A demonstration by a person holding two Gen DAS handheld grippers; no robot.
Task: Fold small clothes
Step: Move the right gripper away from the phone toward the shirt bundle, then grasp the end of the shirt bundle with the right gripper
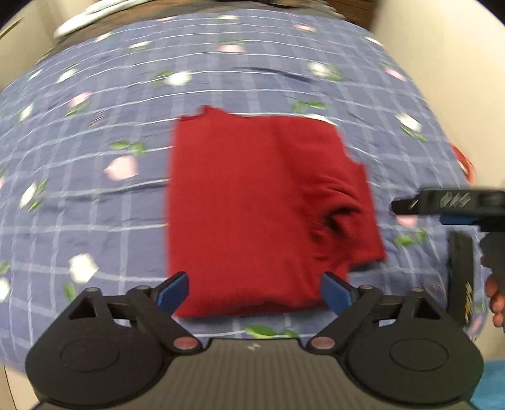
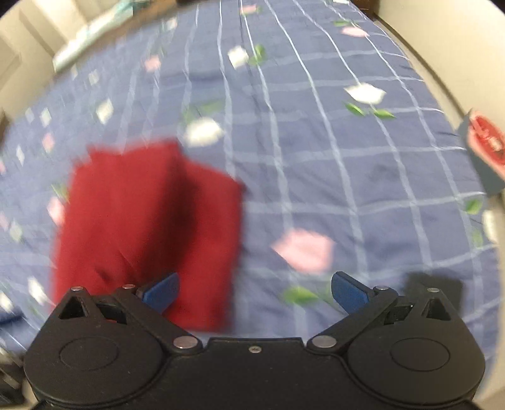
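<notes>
Nearest in the left wrist view, the left gripper [image 1: 255,291] has its two blue-tipped fingers spread wide with nothing between them; the near edge of the folded red garment [image 1: 262,208] lies just beyond and between the tips, and whether the tips touch the cloth is hard to say. In the right wrist view the right gripper [image 2: 255,291] is likewise spread wide and empty, its left blue tip over the near right part of the red garment [image 2: 148,227], its right tip over bare bedspread [image 2: 315,142].

The garment lies folded into a rough rectangle on the blue checked bedspread [image 1: 94,205] with pink and white flowers, toward the near edge of the bed. A dark crease sits near its right side. Both views are smeared by motion, so its edges and layers are hard to read.

At the right edge of the left wrist view the right gripper [image 1: 448,205] shows side on, cut off by the frame, with part of a hand [image 1: 497,299] below it.

Farther off, a red and blue object [image 2: 483,148] sits at the bed's right edge, partly cut off and too blurred to name. At the far left edge pale things [image 1: 82,19] lie blurred
</notes>
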